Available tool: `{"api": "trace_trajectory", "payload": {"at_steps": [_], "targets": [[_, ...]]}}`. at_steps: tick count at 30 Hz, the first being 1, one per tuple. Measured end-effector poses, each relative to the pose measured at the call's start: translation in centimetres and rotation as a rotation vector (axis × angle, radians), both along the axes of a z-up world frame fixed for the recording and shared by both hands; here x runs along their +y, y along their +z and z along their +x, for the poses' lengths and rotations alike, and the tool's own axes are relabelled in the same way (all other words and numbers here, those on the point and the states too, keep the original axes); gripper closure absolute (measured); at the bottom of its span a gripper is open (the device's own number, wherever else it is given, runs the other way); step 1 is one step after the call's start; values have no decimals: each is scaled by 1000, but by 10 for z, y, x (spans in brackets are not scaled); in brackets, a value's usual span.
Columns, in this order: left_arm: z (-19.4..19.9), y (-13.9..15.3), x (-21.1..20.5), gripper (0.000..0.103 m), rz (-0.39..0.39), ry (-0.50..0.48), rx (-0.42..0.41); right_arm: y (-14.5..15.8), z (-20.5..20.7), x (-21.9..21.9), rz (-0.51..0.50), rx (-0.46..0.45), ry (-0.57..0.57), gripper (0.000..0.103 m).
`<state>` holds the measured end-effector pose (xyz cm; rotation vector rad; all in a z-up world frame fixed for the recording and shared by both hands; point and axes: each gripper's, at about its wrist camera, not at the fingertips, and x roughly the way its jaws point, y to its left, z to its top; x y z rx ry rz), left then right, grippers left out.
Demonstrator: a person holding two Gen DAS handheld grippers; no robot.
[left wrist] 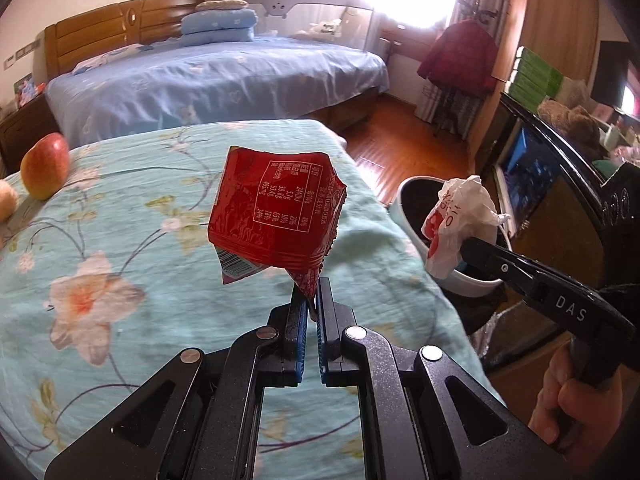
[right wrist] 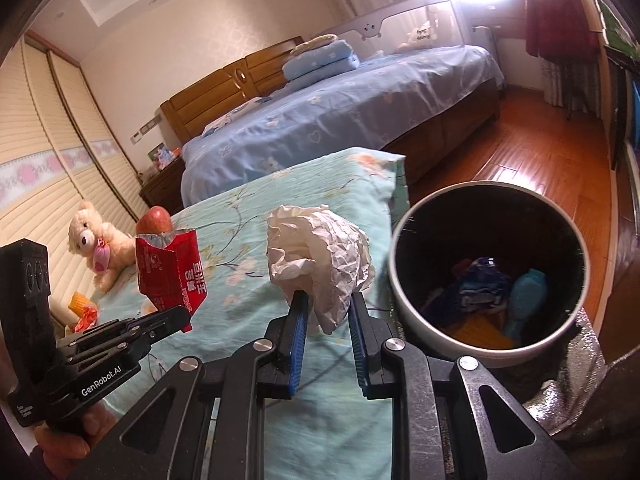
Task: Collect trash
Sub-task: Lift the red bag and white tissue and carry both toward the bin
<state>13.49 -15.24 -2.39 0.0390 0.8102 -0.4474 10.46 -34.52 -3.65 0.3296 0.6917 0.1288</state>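
Crumpled red foil wrapper [left wrist: 276, 216] in left tongs [left wrist: 313, 300], crumpled white paper [right wrist: 320, 256] in right tongs [right wrist: 326, 306]: centre each over the round white bin [right wrist: 404, 300] before releasing.

Red wrapper [left wrist: 276, 216], crumpled paper [right wrist: 320, 258] aloft

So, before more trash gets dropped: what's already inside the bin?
Inside the bin lie a dark blue wrapper, a light blue bottle-like piece and something yellow-orange at the bottom. Whatever lies beneath them is covered.
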Motion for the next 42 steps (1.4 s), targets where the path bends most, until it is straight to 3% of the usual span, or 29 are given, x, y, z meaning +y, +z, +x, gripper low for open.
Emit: {"api": "trace_trajectory", "payload": {"at_steps": [20, 42], "targets": [[-2, 2, -56, 99, 37, -97, -18, 3, -16, -53, -4, -20, -103, 82], [-2, 0, -74, 99, 44, -133, -14, 1, -20, -65, 6, -17, -119, 82]]}}
